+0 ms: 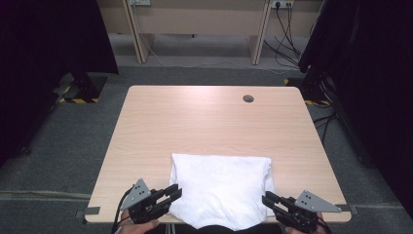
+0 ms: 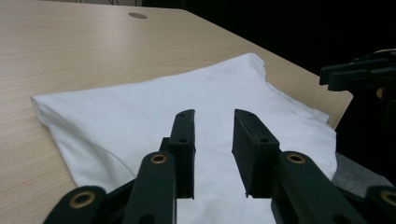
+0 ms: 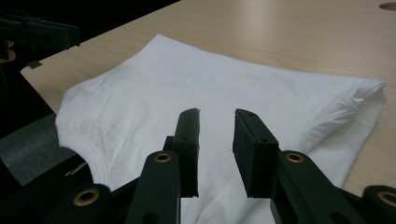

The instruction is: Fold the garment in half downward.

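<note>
- A folded white cloth (image 1: 221, 187) is lying at the near edge of the desk (image 1: 195, 122)
- The left gripper (image 1: 174, 191) is being held released at its left corner
- The right gripper (image 1: 267, 198) is being held released at its right corner

A lab or office test room: pale wooden desk (image 1: 195, 122) on grey carpet (image 1: 73, 141), black curtains (image 1: 44, 44), trailing black cables (image 1: 285, 44)

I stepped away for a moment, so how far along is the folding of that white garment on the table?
The white garment already lies folded into a rough rectangle at the table's near edge, its bottom hanging over. Nothing is in hand: the left gripper and right gripper sit open at its sides. Any further fold is still to do.
</note>
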Demonstrator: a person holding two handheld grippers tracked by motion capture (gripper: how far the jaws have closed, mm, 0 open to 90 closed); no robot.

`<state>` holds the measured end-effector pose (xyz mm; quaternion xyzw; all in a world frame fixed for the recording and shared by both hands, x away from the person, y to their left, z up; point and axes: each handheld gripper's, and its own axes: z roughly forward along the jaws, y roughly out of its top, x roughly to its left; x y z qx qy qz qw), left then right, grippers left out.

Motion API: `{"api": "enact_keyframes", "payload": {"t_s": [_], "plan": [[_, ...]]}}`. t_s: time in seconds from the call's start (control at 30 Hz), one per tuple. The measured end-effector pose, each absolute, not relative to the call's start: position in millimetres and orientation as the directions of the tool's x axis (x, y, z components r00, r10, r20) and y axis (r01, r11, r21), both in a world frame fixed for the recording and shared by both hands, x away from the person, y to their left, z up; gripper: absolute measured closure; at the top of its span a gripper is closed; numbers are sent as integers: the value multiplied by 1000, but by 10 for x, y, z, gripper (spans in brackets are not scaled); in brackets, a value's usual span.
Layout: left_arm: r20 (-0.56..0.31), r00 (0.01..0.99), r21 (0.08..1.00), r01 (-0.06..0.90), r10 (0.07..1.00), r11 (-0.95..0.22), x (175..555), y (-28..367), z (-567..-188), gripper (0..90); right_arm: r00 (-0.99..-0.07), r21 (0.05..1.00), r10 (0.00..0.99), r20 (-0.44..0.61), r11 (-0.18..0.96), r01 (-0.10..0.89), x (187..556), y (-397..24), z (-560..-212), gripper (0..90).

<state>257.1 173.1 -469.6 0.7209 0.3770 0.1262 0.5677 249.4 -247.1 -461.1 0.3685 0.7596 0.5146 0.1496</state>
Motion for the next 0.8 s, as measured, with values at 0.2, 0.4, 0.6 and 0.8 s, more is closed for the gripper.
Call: {"api": "enact_keyframes", "payload": {"t_s": [0.2, 0.4, 0.6, 0.8], "plan": [[-243, 666, 902, 422, 706, -87, 2604, 1696, -4738, 494, -678, 869, 725, 123, 251, 426, 2573, -2403, -4658, 625], [-241, 623, 879, 466, 744, -106, 2650, 1672, -4785, 400, -667, 835, 738, 99, 303, 459, 2693, -2319, -4717, 541], [-255, 546, 857, 509, 798, -75, 2706, 1764, -4845, 303, -659, 816, 748, 81, 330, 475, 2807, -2290, -4753, 500], [-229, 480, 845, 530, 847, -72, 2746, 1904, -4918, 302, -649, 805, 758, 65, 345, 483, 2933, -2263, -4751, 468]]}}
